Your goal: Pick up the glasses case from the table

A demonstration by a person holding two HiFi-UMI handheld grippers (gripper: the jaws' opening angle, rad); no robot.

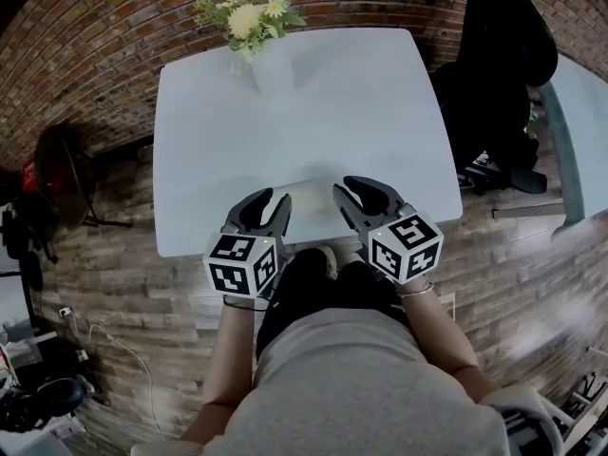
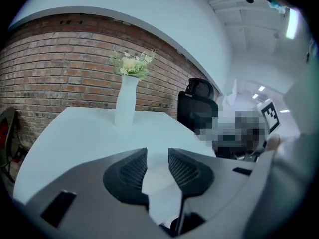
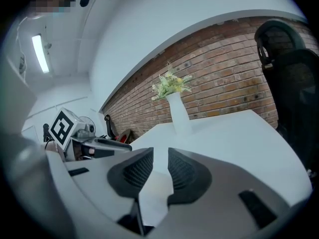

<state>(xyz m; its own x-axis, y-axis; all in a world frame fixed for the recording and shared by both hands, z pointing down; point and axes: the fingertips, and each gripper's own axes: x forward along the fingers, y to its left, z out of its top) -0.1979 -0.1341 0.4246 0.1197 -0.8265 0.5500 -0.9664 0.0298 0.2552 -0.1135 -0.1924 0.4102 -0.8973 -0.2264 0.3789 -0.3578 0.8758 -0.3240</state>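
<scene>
The glasses case (image 1: pixel 310 203) is a pale cream, flat shape, faint against the white table (image 1: pixel 304 112). It lies near the table's front edge, between my two grippers. My left gripper (image 1: pixel 275 198) hovers just left of it, with its jaws a narrow gap apart and nothing pinched. My right gripper (image 1: pixel 342 185) hovers just right of it, also slightly apart and empty. In the left gripper view the left gripper (image 2: pixel 158 151) frames a cream patch (image 2: pixel 158 177) low between the jaws. In the right gripper view the right gripper (image 3: pixel 160 150) shows only pale table between its pads.
A white vase of flowers (image 1: pixel 249 17) stands at the table's far edge. A black office chair (image 1: pixel 499 74) is to the right of the table. A brick wall lies beyond the vase, and dark gear (image 1: pixel 57 174) sits at the left. The person's lap is just below the front edge.
</scene>
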